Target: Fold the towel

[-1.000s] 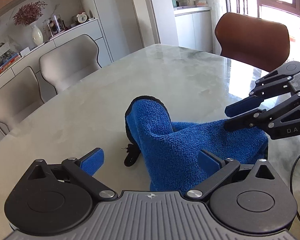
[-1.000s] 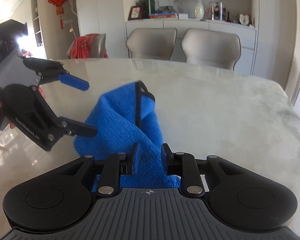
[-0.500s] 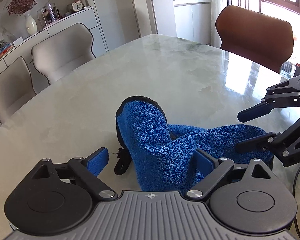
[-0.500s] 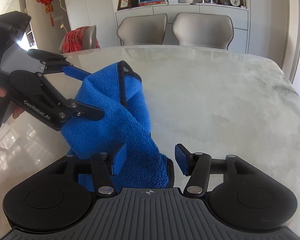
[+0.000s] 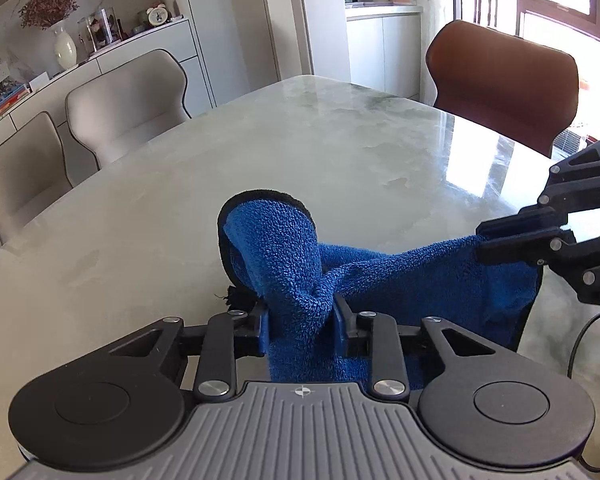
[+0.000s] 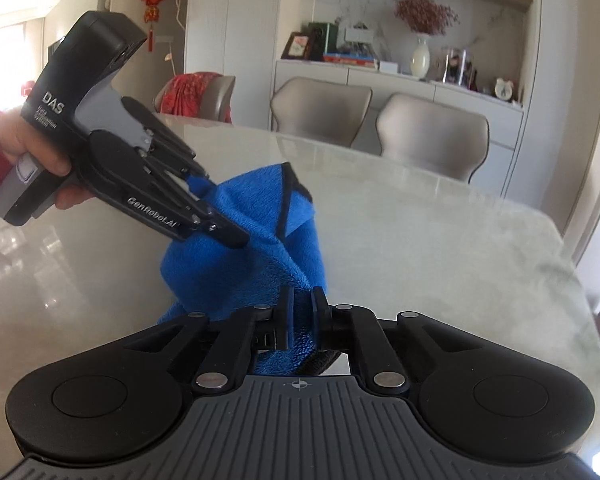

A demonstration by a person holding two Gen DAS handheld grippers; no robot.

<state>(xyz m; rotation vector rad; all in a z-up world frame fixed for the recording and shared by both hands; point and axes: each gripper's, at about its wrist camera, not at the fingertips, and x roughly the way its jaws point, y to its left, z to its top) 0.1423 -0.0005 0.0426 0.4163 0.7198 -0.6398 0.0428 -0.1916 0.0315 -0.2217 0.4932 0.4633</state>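
Note:
A blue towel point(image 5: 380, 276) with a dark hem is bunched up on the marble table point(image 5: 340, 152), one fold standing as a rounded hump. My left gripper point(image 5: 302, 322) has its jaws closing, and a thick fold of towel is squeezed between the pads. In the right wrist view the left gripper point(image 6: 220, 210) pinches the towel point(image 6: 240, 248) from the left, held by a person's hand point(image 6: 40, 148). My right gripper point(image 6: 303, 316) is shut on the towel's near edge. The left wrist view shows the right gripper point(image 5: 486, 240) clamping the towel's stretched right end.
A brown chair point(image 5: 500, 76) stands at the table's far right, and beige chairs point(image 5: 128, 100) line the left side before a sideboard. A black cable point(image 5: 580, 340) hangs beside the right gripper. Bare marble point(image 6: 440, 240) stretches beyond the towel.
The left jaws went from wide open to closed on a towel fold. The right jaws opened briefly, then shut on the towel's edge, and the towel now stretches between the two grippers.

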